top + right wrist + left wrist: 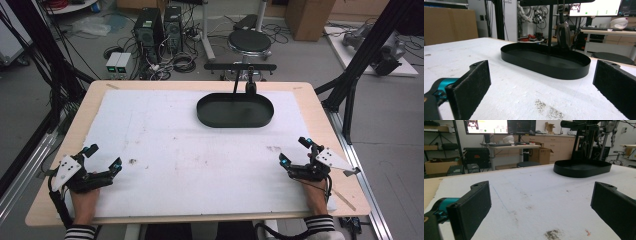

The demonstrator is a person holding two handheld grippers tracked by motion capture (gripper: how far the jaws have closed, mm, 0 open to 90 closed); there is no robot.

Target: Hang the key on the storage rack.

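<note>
1. At the near corners of the table [320, 95], high view: left gripper [104, 157] rests by the near-left corner, right gripper [295, 150] by the near-right, both w/ jaws spread wide, holding nothing. Black oval tray [235, 111] sits towards the far edge, a bit right of centre, long axis running left-right along that edge. It's well apart from both grippers, fwd of them; right gripper looks somewhat nearer, so I'd judge that hand has the shorter reach. A black stand w/ crossbar [240, 66] rises at the tray's far side. White foam sheet [165, 145] covers most of the tabletop; a few dirt marks on it.

2. Left gripper view: left gripper [537, 202] jaws wide apart, bare sheet [529, 195] between them. Tray [582, 168] lies ahead and to the right; its inside can't be made out from this low angle.

3. Right gripper view: right gripper [541, 83] jaws spread too, nothing pinched. Tray [545, 61] is ahead, roughly centred; inside looks empty apart from the stand's post [550, 30]. A dark rounded object [563, 35] hangs above it; can't tell what it is.
</note>
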